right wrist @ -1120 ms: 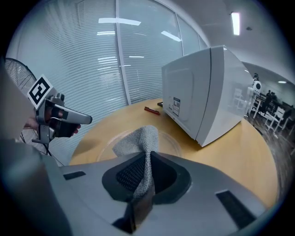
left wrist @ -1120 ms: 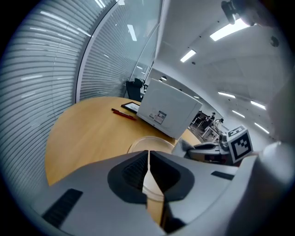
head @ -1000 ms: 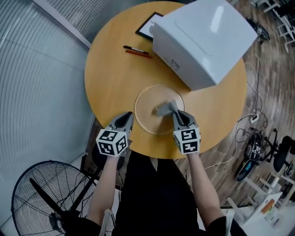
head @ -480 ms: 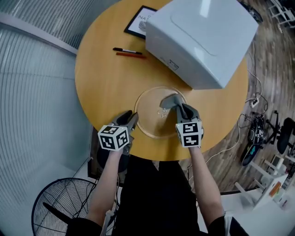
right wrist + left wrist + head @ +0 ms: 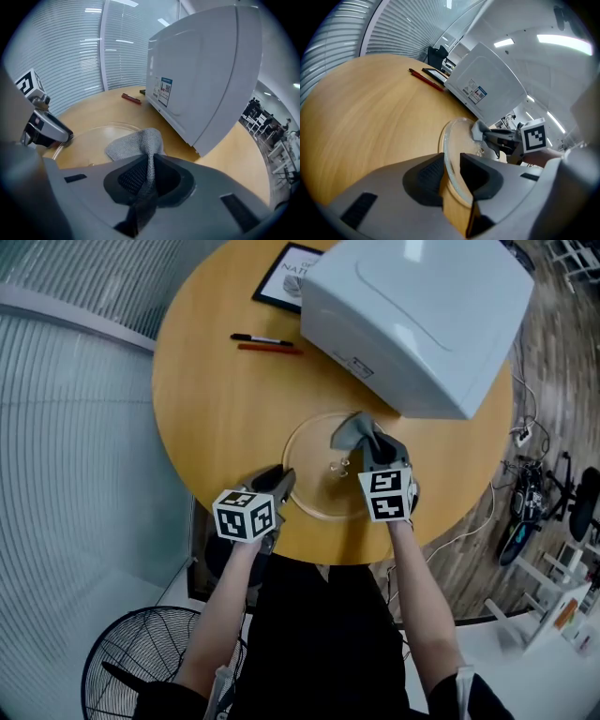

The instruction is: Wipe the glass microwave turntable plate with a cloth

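Two grippers meet at the plate [image 5: 314,495] on the table [image 5: 216,409]. The left gripper [image 5: 451,165], jaws just opening, straddles its rim unclamped and should close firmly. The right gripper [image 5: 150,173] pinches the cloth [image 5: 136,143] and should press it flat.

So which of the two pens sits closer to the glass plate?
The red pen: it lies on the side of the black pen that faces the round glass plate, parallel to it.

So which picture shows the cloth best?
The right gripper view: the cloth is big and close, pinched in the jaws of the right gripper. The head view shows it small, at the far side of the plate. The left gripper view shows only a grey bit, far off.
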The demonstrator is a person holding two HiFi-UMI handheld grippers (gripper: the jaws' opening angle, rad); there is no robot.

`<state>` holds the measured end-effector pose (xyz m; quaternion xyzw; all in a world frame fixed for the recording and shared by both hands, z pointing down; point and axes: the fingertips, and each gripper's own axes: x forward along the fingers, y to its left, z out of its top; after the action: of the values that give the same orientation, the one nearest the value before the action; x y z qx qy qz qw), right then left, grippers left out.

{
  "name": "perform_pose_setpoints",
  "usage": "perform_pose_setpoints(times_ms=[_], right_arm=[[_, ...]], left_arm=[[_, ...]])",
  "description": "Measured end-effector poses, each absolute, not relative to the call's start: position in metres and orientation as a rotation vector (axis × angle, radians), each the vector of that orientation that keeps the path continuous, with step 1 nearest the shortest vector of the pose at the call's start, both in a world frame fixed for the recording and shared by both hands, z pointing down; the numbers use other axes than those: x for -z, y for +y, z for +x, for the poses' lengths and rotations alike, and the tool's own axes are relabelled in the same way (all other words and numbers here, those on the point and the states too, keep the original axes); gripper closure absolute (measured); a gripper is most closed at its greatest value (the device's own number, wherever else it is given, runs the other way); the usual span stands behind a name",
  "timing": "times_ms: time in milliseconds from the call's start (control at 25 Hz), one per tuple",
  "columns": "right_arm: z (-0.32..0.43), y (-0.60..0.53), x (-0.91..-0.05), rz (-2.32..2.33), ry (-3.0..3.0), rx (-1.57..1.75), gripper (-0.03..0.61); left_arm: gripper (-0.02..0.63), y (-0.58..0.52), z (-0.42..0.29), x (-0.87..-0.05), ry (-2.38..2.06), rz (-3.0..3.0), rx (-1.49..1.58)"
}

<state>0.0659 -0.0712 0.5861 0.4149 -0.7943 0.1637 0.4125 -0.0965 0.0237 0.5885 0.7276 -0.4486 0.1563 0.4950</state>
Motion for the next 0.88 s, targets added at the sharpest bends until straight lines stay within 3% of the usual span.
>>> perform_pose_setpoints(times_ms=[280,880], right_arm=[[0.045,-0.086,-0.587,1.035,-2.006,-0.379,0.538],[-0.033,-0.057,-0.590,0.849,-2.109,-0.360,0.545]], left_arm=[[0.557,0.023,-0.100,-0.593,-1.093,1.761,-0.422],[0.565,0.025,-0.101,-0.593,-1.107,1.763,-0.430]])
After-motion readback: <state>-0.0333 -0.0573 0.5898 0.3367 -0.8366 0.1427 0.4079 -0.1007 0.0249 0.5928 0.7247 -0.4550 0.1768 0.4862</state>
